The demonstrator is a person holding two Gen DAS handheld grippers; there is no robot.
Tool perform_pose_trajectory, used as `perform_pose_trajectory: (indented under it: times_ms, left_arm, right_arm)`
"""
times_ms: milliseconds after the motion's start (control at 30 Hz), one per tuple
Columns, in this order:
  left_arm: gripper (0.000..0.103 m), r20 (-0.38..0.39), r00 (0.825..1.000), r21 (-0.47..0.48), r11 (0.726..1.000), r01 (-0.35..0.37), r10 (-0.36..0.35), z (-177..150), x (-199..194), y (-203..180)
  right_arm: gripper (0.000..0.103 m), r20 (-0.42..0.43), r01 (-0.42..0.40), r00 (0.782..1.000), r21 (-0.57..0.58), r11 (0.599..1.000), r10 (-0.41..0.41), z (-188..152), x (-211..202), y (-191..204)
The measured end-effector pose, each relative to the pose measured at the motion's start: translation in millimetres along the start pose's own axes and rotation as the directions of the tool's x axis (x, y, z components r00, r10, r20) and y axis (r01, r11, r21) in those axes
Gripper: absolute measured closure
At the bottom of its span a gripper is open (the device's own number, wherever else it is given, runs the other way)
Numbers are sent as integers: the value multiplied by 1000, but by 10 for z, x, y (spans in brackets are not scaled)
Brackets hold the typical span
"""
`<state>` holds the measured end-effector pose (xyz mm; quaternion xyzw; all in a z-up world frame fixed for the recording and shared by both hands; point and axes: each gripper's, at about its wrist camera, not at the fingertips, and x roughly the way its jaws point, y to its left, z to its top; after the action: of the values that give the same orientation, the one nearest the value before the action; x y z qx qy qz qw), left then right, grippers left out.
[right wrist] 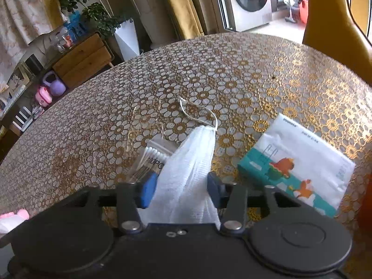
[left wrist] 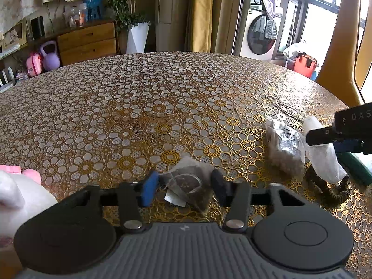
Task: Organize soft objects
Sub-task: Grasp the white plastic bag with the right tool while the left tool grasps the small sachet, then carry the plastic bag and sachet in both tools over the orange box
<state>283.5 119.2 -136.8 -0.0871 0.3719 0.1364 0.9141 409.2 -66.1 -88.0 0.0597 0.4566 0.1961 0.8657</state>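
My left gripper is open, its blue pads either side of a pyramid tea bag with a paper tag that lies on the table. My right gripper is shut on a white gauze face mask; the mask hangs between the pads with its ear loop trailing forward. In the left wrist view the right gripper shows at the right edge with the mask hanging from it. A clear bag of cotton swabs lies just left of the mask, also in the left wrist view.
A tissue pack with a green and orange print lies right of the right gripper. A white and pink plush toy sits at the left. A dark patterned cord lies under the mask. The round table has a gold flower cloth.
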Motion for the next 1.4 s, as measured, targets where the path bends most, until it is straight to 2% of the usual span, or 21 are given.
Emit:
perform_pose_trajectory:
  times_ms: [67, 167, 333, 600, 933, 1167, 1400]
  left_arm:
    - [70, -1, 1000, -3, 1000, -5, 5, 0, -13, 11]
    - [73, -3, 1000, -7, 1000, -3, 3, -8, -42, 22]
    - [78, -7, 1000, 14, 1000, 4, -4, -20, -129, -11]
    - [79, 20, 999, 13, 999, 41, -42, -3, -437, -25]
    - [79, 45, 989, 96, 986, 133, -138, 41, -1016, -140]
    - [79, 44, 973, 161, 963, 218, -228, 74, -1399, -402]
    - [79, 44, 945, 238, 922, 306, -325, 141, -1732, -879]
  right_arm:
    - [72, 6, 12, 1000, -9, 1000, -12, -7, -18, -1]
    - [83, 16, 14, 1000, -7, 1000, -14, -24, -64, -13]
    - [92, 46, -1, 999, -25, 1000, 2, -56, -252, -9]
    - [93, 103, -49, 993, -52, 997, 54, -155, -755, -20]
    - [93, 144, -97, 983, -128, 987, 115, -417, -1550, -87]
    - [93, 183, -108, 974, -126, 986, 130, -584, -2072, -279]
    - [93, 225, -105, 966, -98, 990, 125, -671, -2444, -530]
